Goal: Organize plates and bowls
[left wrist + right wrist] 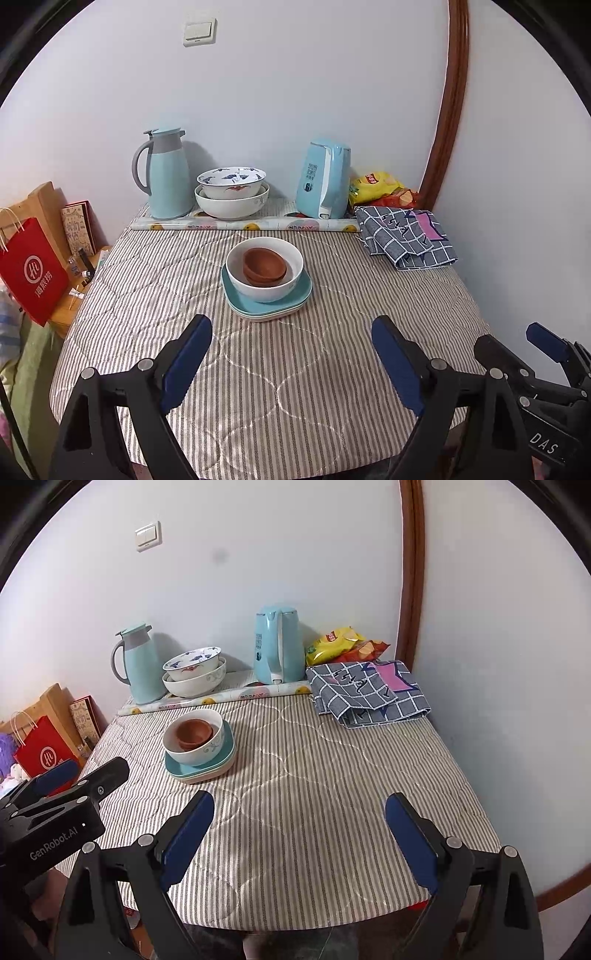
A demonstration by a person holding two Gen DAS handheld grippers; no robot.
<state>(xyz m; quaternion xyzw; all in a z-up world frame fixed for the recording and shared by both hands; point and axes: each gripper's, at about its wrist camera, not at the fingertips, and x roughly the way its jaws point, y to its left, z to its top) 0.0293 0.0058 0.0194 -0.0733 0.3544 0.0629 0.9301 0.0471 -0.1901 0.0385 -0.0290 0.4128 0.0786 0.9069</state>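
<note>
Left wrist: brown bowls (pixel 264 266) in white bowl (pixel 264 286).

The near half of the striped tabletop (pixel 295 812) lies bare — both sets of tongs, left tongs (pixel 291 328) and right tongs (pixel 299 805), hang over it with jaws spread. Ahead and left of centre, the stacked plates (pixel 267 301) carrying a white bowl (pixel 264 271) stand alone, with open cloth on every side. The back edge is crowded: thermos (pixel 166 173), nested bowls (pixel 232 194), kettle (pixel 324 179), snack bags (pixel 376 186). A folded checked cloth (pixel 365 692) fills the far right corner against the wall.
</note>
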